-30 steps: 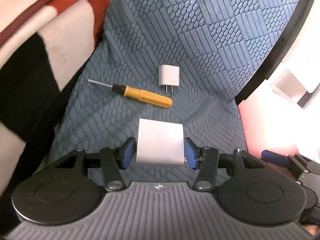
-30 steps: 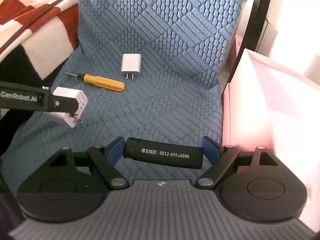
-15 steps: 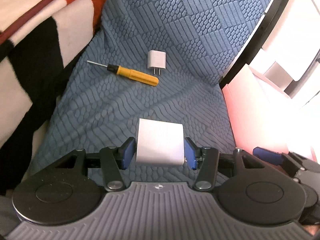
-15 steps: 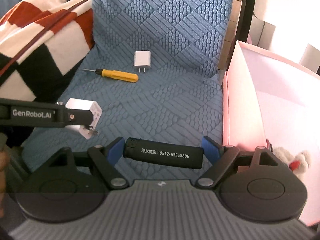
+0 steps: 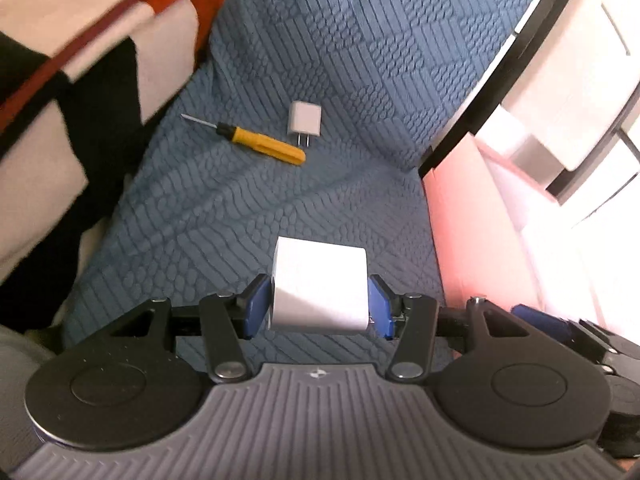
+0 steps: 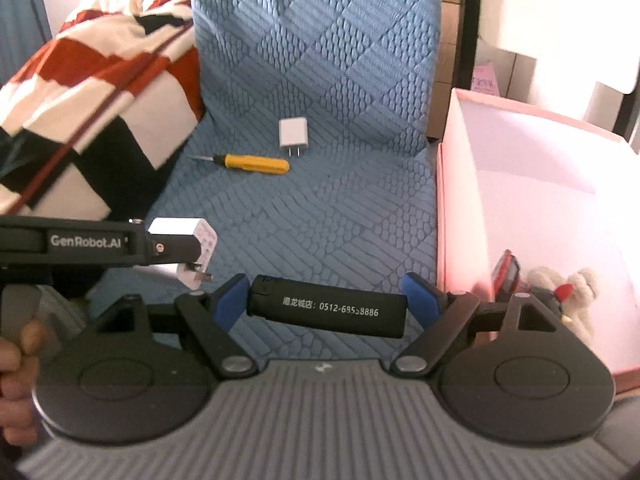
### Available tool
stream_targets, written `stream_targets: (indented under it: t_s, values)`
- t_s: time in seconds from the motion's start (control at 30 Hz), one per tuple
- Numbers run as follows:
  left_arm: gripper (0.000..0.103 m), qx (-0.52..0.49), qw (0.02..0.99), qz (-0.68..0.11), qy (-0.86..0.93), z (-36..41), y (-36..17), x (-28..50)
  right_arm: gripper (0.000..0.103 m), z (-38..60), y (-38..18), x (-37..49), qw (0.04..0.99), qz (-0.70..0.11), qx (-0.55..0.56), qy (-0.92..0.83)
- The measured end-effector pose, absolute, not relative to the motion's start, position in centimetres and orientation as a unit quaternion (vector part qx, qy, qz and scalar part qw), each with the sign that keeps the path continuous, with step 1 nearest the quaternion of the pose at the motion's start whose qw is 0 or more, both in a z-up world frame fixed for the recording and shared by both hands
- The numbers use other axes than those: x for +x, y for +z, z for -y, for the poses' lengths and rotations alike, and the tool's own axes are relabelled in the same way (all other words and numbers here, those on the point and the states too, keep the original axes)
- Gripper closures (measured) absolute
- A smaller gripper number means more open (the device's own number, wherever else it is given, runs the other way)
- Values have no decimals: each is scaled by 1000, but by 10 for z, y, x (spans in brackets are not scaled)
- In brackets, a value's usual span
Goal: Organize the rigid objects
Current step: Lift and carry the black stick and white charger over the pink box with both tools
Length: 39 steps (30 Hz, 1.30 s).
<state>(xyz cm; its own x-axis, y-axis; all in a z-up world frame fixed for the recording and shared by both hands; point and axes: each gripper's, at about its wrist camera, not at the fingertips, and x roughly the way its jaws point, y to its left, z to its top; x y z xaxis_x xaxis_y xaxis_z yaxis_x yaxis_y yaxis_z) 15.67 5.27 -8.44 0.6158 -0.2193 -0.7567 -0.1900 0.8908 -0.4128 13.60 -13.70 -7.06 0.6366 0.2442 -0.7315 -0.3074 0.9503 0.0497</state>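
Note:
My left gripper (image 5: 319, 299) is shut on a large white plug adapter (image 5: 320, 284), held above the blue quilted seat (image 5: 248, 220); the adapter also shows in the right wrist view (image 6: 192, 246). My right gripper (image 6: 326, 306) is shut on a black lighter (image 6: 328, 308) with white print, held crosswise above the seat's front. A yellow-handled screwdriver (image 5: 256, 142) (image 6: 250, 163) and a small white charger (image 5: 305, 122) (image 6: 294, 135) lie on the seat farther back.
A pink box (image 6: 540, 200) stands to the right of the seat, with a plush toy (image 6: 568, 284) and a red item (image 6: 506, 276) inside. A red, white and black blanket (image 6: 88, 92) lies on the left. A black frame bar (image 5: 500, 64) runs behind the seat.
Both grippers have pulled back and risen, each keeping its object. The screwdriver and small charger look farther away, and the pink box interior has come into view on the right.

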Motion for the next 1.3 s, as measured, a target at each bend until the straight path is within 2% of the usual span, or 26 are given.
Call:
stream_targets:
  t_s: [0.37, 0.77, 1.3]
  values:
    - [45, -241, 879, -410, -28, -51, -31, 131, 17, 141, -15, 116, 918, -358, -31, 166]
    - [45, -252, 886, -387, -36, -45, -3, 118, 17, 154, 17, 101, 929, -333, -29, 159]
    - [45, -233, 890, -378, -109, 42, 15, 147, 17, 221, 32, 89, 944, -317, -8, 89]
